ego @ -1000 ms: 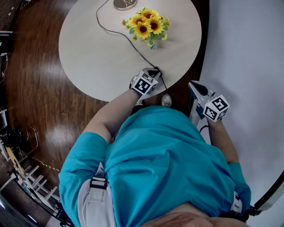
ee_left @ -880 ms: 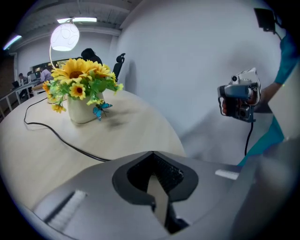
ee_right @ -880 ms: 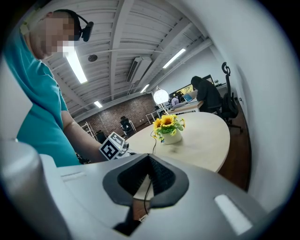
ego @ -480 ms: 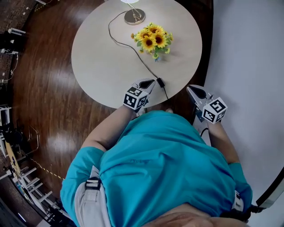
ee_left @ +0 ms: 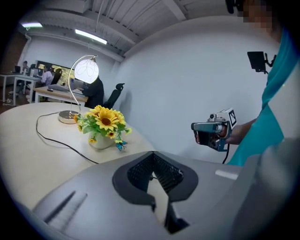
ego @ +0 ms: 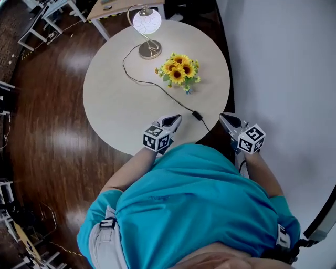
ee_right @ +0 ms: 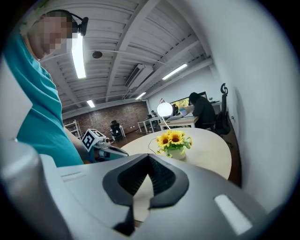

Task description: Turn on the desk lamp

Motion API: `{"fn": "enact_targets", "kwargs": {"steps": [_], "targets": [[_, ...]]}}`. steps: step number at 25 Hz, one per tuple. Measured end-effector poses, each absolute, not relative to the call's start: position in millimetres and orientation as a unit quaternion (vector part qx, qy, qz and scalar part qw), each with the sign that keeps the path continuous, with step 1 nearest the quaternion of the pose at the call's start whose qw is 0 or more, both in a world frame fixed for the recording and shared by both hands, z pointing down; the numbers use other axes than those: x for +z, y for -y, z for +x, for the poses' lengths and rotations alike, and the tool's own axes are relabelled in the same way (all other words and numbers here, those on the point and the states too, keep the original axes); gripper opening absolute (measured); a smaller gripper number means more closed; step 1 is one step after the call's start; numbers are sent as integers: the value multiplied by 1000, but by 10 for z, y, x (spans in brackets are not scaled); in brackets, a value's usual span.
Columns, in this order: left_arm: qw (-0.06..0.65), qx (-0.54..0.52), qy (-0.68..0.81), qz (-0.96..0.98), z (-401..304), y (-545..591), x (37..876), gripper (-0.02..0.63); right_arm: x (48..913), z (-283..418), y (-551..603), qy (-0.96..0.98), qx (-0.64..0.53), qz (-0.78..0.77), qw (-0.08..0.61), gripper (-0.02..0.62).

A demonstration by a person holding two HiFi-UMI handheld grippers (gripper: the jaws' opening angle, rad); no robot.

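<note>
The desk lamp stands at the table's far side, its round white shade glowing above a brass base. The shade also glows in the left gripper view and the right gripper view. A black cord runs from the base to an inline switch near the front edge. My left gripper hovers just left of the switch, apart from it, shut and holding nothing. My right gripper hangs off the table's right edge, also shut and holding nothing.
A small pot of sunflowers sits on the round beige table between lamp and switch. A white wall runs along the right. Dark wood floor surrounds the table; desks and chairs stand beyond the far side.
My left gripper has pulled back from the inline switch toward the table edge. The head view has drawn back, bringing the whole lit lamp into sight. The right gripper has barely moved.
</note>
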State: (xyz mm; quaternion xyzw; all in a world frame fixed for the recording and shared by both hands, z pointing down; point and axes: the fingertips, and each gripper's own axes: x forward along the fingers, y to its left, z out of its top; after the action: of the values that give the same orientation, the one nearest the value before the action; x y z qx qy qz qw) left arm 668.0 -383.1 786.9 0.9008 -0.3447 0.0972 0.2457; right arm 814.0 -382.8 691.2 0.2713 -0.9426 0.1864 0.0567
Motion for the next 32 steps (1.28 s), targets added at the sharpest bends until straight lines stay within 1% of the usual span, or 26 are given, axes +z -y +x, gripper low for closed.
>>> {"fn": "enact_targets", "kwargs": {"steps": [4,7,10,15,19,22,25,27,30,32], "targets": [[260,106,252,926,6457,3601,7944,18,7046,7734,3451,920,211,327,47,2],[267,108,204,936,6423,3463,7956,18,7046,7621,3120,906,217,359,54,2],[277,105,164,941,6546,3209,7867,18,6813,7823,2704,889,212,404,47,2],[267,126,78,952,6963,2838,7488,18,6409,8328,1932,832,209,514,13,2],[243,143,16,959,7328,2244,7092,19,6062,8536,1167,806,199,557,-7,2],[223,156,-14,962,7565,1782,7018,20,6066,8680,595,792,192,579,-19,2],[222,164,-27,961,7677,1099,6833,20,5970,8768,-142,781,196,592,-29,2],[225,179,-35,957,7653,720,6936,20,6112,8775,-497,775,203,597,-43,2],[217,215,-51,951,7546,373,7412,18,6637,8766,-761,768,215,600,-63,2],[213,223,-47,950,7479,178,7463,18,6797,8751,-983,764,223,601,-74,2]]}}
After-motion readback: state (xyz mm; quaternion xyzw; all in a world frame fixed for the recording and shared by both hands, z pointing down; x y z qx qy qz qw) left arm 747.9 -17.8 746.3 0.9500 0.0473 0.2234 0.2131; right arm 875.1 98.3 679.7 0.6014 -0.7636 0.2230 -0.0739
